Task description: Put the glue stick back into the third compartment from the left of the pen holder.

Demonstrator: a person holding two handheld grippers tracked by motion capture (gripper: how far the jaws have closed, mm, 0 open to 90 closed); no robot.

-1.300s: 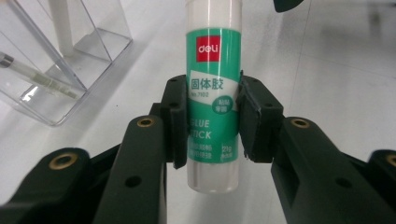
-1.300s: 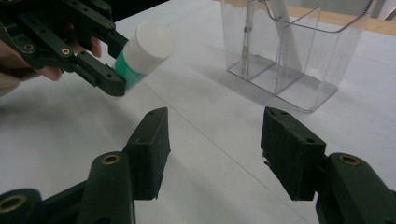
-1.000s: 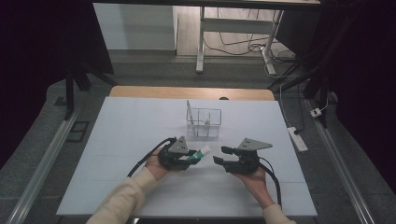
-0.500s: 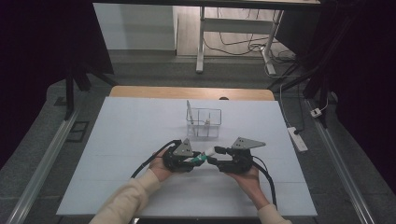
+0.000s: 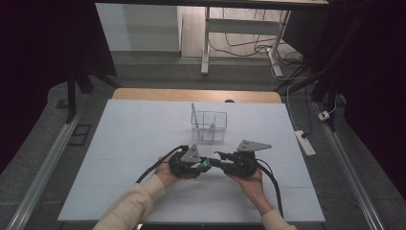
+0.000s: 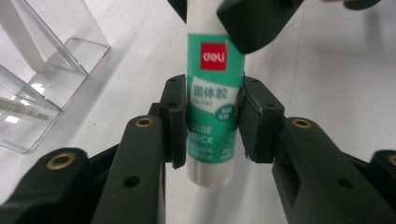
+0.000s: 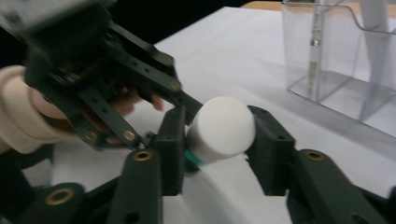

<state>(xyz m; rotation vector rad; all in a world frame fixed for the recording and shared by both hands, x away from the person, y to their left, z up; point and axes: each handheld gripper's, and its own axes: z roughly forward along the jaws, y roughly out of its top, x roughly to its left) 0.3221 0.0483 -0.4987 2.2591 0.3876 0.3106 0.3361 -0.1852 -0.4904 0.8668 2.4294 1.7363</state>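
A green and white glue stick (image 6: 215,107) is held level between my two grippers, low over the white table top (image 5: 124,143). My left gripper (image 6: 210,123) is shut on its green labelled body. My right gripper (image 7: 217,140) faces the stick's end; its jaws have just been closing with the white cap (image 7: 224,128) between them, and both pads now sit against it. In the high view the left gripper (image 5: 203,166) and right gripper (image 5: 217,160) meet tip to tip at the glue stick (image 5: 206,166), in front of the clear box.
A clear plastic organizer box (image 5: 209,125) with dividers stands just beyond the grippers, holding a thin pen-like item (image 7: 314,42). A white power strip (image 5: 305,142) lies off the table's right edge. A wooden strip (image 5: 196,95) runs along the table's far edge.
My right gripper has moved left to meet the left one, and its jaws have come in around the glue stick's cap. The left gripper keeps its hold on the stick.
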